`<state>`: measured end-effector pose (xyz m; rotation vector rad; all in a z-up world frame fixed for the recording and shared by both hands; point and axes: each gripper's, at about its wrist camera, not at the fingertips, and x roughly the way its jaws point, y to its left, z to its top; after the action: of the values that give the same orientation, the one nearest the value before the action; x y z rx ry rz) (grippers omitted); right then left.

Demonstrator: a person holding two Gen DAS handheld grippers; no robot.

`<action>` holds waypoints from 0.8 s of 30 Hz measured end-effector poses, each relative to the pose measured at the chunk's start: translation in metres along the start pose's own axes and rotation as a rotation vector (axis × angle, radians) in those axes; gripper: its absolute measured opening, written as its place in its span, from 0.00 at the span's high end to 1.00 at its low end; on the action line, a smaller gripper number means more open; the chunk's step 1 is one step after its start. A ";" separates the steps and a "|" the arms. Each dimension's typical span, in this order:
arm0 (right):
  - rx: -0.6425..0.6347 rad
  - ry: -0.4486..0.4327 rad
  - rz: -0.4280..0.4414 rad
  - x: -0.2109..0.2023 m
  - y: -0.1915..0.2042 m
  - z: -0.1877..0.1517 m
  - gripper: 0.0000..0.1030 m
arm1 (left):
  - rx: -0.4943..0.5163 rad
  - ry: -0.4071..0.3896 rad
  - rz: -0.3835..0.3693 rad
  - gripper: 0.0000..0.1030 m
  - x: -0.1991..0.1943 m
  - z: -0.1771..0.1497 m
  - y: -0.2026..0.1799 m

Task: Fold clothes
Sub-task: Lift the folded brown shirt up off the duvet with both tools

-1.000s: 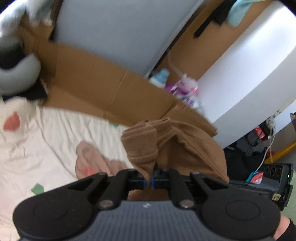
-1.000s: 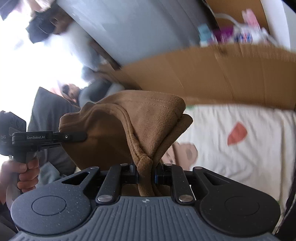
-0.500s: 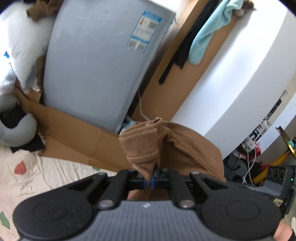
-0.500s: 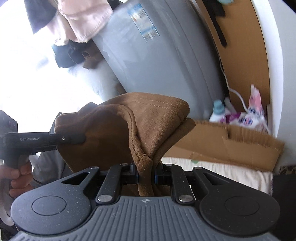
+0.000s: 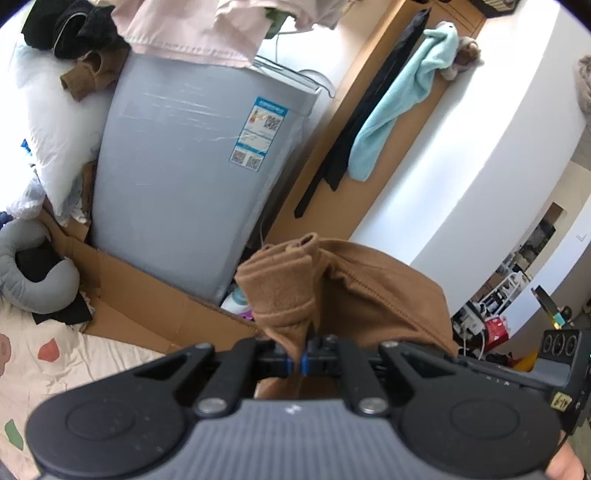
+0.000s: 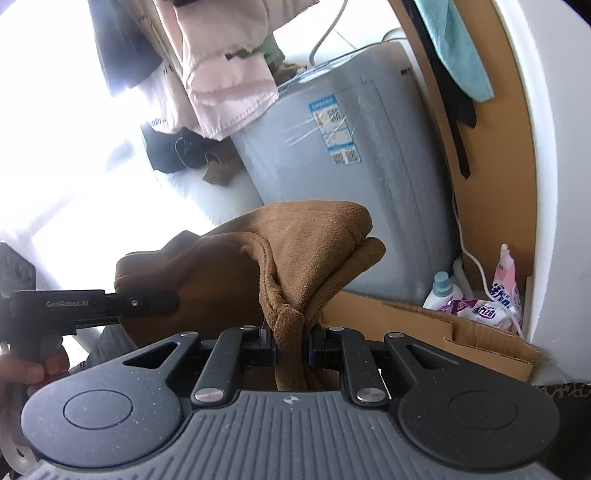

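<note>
A brown fleece garment (image 5: 369,291) hangs in the air between both grippers. My left gripper (image 5: 304,360) is shut on a bunched, cuffed edge of it. My right gripper (image 6: 291,347) is shut on another bunched fold of the same brown garment (image 6: 295,251). In the right wrist view the left gripper (image 6: 147,301) shows side-on at the left, its tip against the cloth, with a hand (image 6: 33,369) holding its handle. The lower part of the garment is hidden behind both gripper bodies.
A grey washing machine (image 5: 184,177) stands ahead, with pink cloth (image 5: 199,29) and dark clothes (image 5: 74,33) piled on top. Flattened cardboard (image 5: 147,306) lies at its base beside detergent bottles (image 6: 441,291). A patterned sheet (image 5: 55,365) lies lower left. A teal towel (image 5: 399,103) hangs on the board.
Both grippers have lifted and tilted upward with the brown garment; the sheet has dropped out of sight and the washing machine top has come into view. Both grips are unchanged.
</note>
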<state>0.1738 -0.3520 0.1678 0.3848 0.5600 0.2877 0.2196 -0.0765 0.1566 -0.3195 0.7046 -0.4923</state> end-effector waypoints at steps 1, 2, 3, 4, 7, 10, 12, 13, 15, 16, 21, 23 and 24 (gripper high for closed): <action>-0.002 0.000 -0.007 -0.003 0.001 0.001 0.87 | -0.003 0.002 0.000 0.95 -0.002 -0.001 -0.002; -0.008 0.000 -0.015 -0.007 0.002 0.002 0.87 | -0.005 0.003 0.001 0.95 -0.004 -0.002 -0.005; -0.014 0.002 -0.020 -0.012 0.004 0.003 0.87 | -0.008 0.005 0.001 0.95 -0.006 -0.004 -0.007; -0.019 0.002 -0.025 -0.016 0.005 0.003 0.87 | -0.010 0.006 0.001 0.95 -0.008 -0.005 -0.009; -0.027 0.004 -0.029 -0.026 0.004 0.002 0.87 | -0.015 0.010 -0.002 0.95 -0.014 -0.011 -0.015; -0.022 0.002 -0.029 -0.036 -0.003 -0.005 0.87 | -0.016 0.024 -0.022 0.95 -0.017 -0.019 -0.020; -0.018 0.000 -0.033 -0.041 -0.008 -0.012 0.87 | -0.001 0.041 -0.026 0.95 -0.013 -0.024 -0.026; -0.022 0.000 -0.036 -0.043 -0.011 -0.015 0.87 | 0.007 0.050 -0.027 0.95 -0.011 -0.027 -0.029; -0.029 -0.002 -0.039 -0.048 -0.016 -0.021 0.86 | 0.024 0.050 -0.024 0.95 -0.006 -0.033 -0.036; -0.026 -0.005 -0.036 -0.050 -0.020 -0.024 0.86 | 0.025 0.052 -0.028 0.95 -0.002 -0.035 -0.038; -0.015 -0.009 -0.037 -0.063 -0.040 -0.037 0.86 | 0.027 0.063 -0.051 0.95 0.016 -0.047 -0.050; -0.015 -0.007 -0.046 -0.068 -0.048 -0.042 0.86 | 0.032 0.070 -0.068 0.95 0.025 -0.054 -0.055; -0.015 -0.007 -0.052 -0.071 -0.053 -0.045 0.86 | 0.031 0.076 -0.079 0.95 0.031 -0.057 -0.057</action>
<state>0.0991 -0.4133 0.1427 0.3561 0.5602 0.2409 0.1824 -0.1476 0.1239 -0.3011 0.7593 -0.5923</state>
